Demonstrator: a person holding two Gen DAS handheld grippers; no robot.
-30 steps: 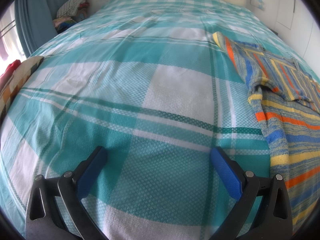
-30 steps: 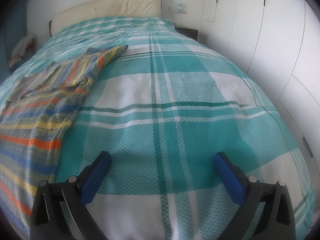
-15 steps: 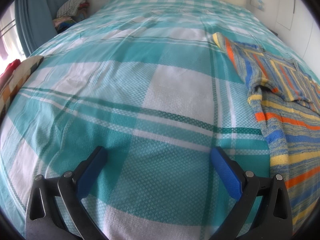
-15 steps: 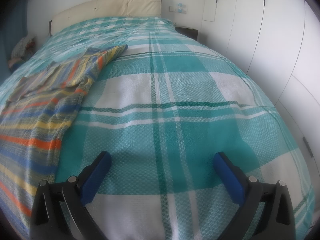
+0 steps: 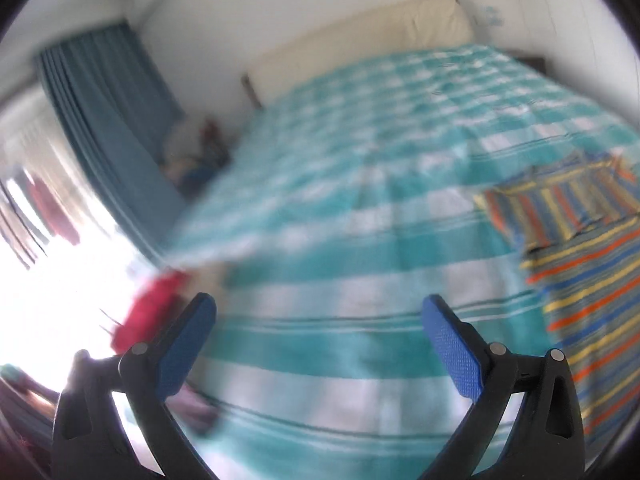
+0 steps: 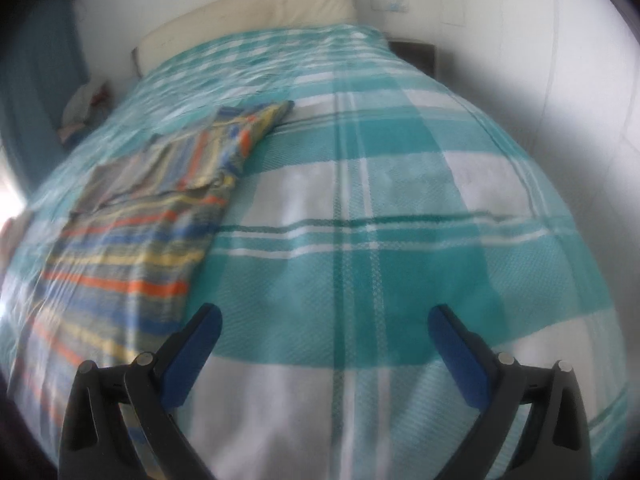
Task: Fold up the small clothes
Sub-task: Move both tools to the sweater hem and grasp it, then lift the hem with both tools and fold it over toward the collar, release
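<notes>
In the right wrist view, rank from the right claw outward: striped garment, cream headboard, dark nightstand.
1. Multicoloured striped knit garment, lying left of the right claw.
2. Dark nightstand, far right beside the bed.
3. Cream padded headboard, at the far wall.

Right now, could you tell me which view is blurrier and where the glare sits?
Left wrist view: heavy motion blur, window glare washing out the lower left, striped garment readable. Right wrist view: milder blur, no glare, plaid bedspread fairly clear.

Striped garment (image 6: 132,240) lies flat (top folded over).
</notes>
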